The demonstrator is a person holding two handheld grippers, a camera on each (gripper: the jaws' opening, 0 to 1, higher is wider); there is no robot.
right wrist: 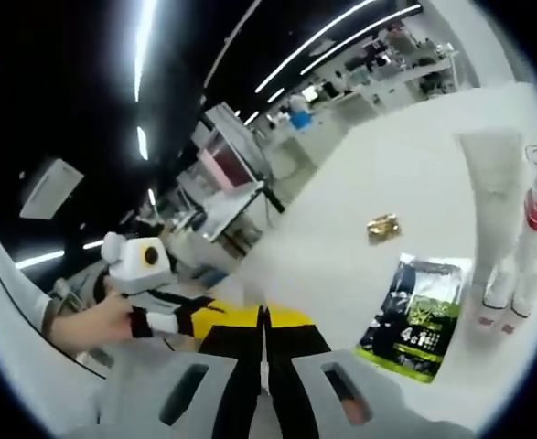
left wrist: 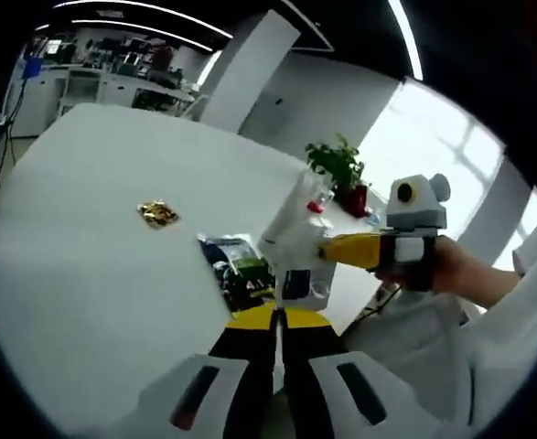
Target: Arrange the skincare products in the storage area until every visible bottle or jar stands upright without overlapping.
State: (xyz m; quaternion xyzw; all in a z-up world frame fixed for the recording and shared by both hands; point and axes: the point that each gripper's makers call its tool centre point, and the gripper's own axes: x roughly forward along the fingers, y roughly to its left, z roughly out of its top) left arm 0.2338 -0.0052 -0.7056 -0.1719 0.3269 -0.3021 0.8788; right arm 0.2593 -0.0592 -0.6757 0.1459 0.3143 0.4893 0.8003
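A white tube [right wrist: 492, 183] stands on its cap on the white table [right wrist: 405, 155]. Right beside it stands a slim white bottle [right wrist: 535, 229] with a red band and a clear cap. A dark green sachet [right wrist: 414, 315] lies flat in front of them. In the left gripper view the tube [left wrist: 291, 224], the bottle [left wrist: 316, 208] and the sachet [left wrist: 236, 270] sit just beyond my left gripper [left wrist: 277, 315], whose jaws are shut and empty. My right gripper [left wrist: 327, 247], held in a hand, points at the tube from the right. Its jaws [right wrist: 263, 315] are shut with nothing between them.
A small gold wrapper [left wrist: 158, 213] lies alone farther out on the table [left wrist: 94, 274]. A potted plant [left wrist: 341, 169] in a red pot stands past the table edge. My left gripper [right wrist: 190, 320] and the hand holding it show at the left of the right gripper view.
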